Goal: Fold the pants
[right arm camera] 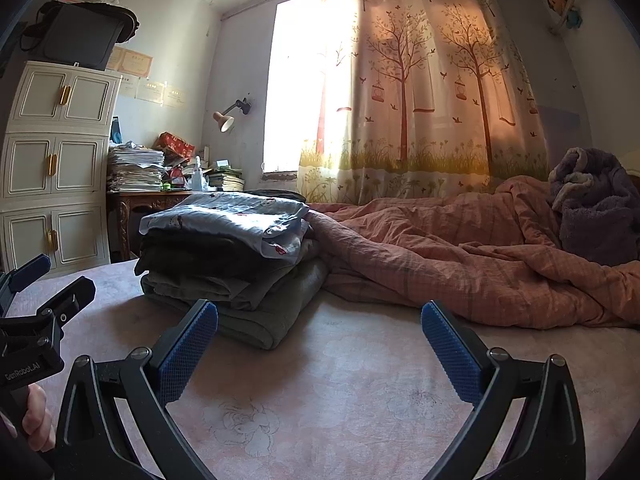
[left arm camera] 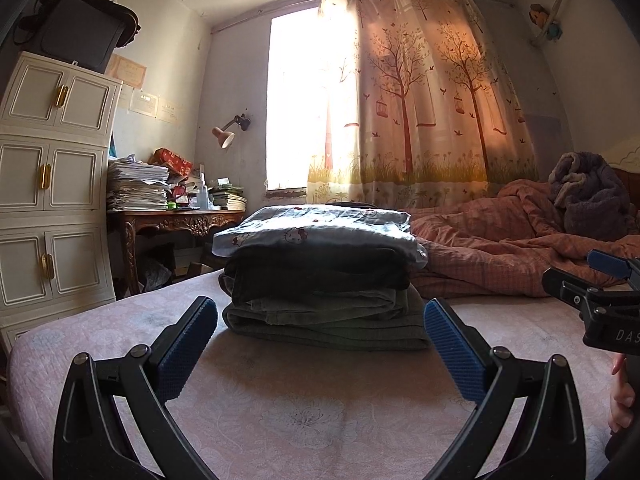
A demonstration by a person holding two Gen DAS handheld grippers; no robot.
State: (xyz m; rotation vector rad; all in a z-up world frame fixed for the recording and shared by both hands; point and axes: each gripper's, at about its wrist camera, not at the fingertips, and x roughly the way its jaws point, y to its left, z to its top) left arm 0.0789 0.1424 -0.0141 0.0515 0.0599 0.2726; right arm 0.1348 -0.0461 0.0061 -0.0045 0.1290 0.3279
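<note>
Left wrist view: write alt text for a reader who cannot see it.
The open left gripper faces a stack of folded clothes on a pink bed sheet, a cartoon-cat print garment on top. A rumpled orange quilt lies right; the right gripper shows at the edge.

Matt cloth stack of folded pants (left arm camera: pixel 324 304) on soft pink floral bedsheet (left arm camera: pixel 304 412); ribbed blue pads (right arm camera: pixel 452 352) on matt black plastic right gripper (right arm camera: pixel 320 344); carved glossy wooden desk (left arm camera: pixel 180 222)

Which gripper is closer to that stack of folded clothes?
Left. The left gripper faces the stack of folded clothes head-on; the right gripper sits off to its right.
</note>
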